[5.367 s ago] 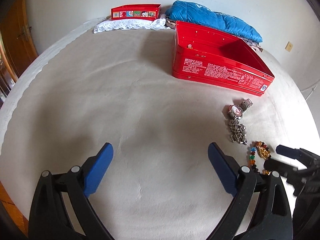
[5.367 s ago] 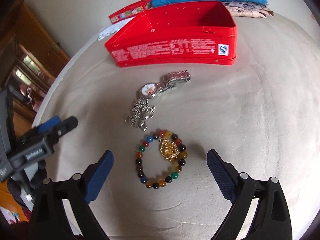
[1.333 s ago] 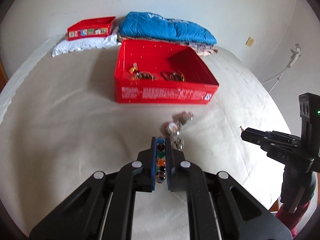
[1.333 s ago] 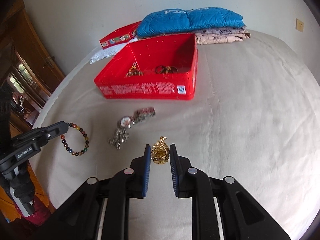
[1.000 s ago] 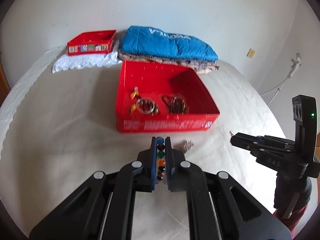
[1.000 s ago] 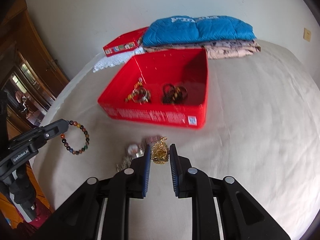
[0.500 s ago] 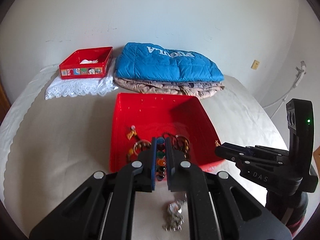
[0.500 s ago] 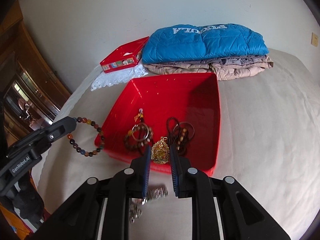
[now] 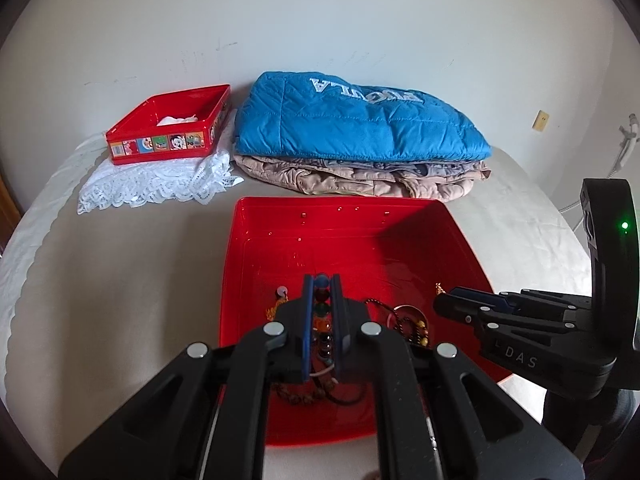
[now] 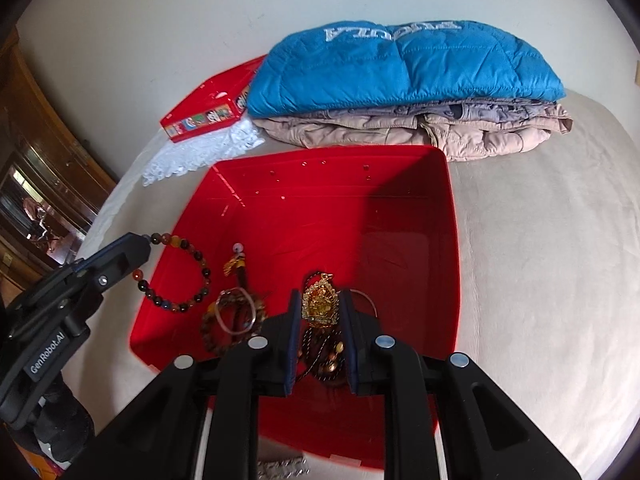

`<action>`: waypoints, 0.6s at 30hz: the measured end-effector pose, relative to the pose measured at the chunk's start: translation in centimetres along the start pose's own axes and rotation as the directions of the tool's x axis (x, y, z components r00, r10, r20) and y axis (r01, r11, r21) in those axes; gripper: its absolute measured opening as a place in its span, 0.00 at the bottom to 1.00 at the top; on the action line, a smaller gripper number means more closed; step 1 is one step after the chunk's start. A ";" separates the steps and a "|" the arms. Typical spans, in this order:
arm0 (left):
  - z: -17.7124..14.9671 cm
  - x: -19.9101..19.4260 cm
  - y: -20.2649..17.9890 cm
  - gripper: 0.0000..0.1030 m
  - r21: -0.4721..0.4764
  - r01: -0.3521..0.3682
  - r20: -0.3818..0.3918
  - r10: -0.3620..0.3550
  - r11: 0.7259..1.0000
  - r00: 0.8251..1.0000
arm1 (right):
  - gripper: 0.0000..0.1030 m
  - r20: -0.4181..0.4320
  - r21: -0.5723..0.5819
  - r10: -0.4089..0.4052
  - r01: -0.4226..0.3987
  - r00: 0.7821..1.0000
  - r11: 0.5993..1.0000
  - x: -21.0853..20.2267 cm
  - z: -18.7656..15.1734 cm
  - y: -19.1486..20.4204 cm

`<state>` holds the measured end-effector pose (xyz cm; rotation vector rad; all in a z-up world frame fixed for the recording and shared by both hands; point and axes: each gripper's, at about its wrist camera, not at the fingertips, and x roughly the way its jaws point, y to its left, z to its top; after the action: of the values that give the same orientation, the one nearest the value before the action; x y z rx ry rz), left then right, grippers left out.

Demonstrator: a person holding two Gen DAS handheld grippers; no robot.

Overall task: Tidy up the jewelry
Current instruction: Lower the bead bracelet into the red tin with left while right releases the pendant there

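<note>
Two red tins (image 9: 352, 240) (image 9: 168, 132), two folded jackets (image 9: 360, 128) (blue over beige), one lace cloth (image 9: 160, 184).

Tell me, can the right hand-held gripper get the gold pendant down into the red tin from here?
Probably yes: the right hand-held gripper holds the gold pendant above the open red tin, nothing between.

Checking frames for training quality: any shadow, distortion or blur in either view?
Left wrist: strong fisheye bending, dark corners, shadow across the red tin's right interior. Right wrist: same distortion, shadow on that tin's right wall; gold pendant is sharp.
</note>
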<state>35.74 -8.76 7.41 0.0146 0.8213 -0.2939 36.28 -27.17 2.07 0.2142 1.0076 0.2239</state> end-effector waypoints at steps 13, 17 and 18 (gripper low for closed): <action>-0.2 3.3 0.4 0.06 0.006 -0.018 -0.052 0.018 1.000 0.998 | 0.18 -0.033 -0.034 -0.027 0.026 0.999 0.999 2.8 0.3 0.6; -0.4 3.6 0.4 0.06 0.007 -0.020 -0.059 0.020 1.000 0.998 | 0.18 -0.029 -0.038 -0.035 0.034 0.999 0.999 3.0 0.4 0.7; -0.4 3.7 0.4 0.06 0.006 -0.019 -0.060 0.019 1.000 0.998 | 0.18 -0.030 -0.038 -0.036 0.035 0.999 0.999 3.1 0.4 0.8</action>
<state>37.97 -9.25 4.42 0.0368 0.8798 -0.2791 38.16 -25.56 -0.03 0.1587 1.0358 0.2142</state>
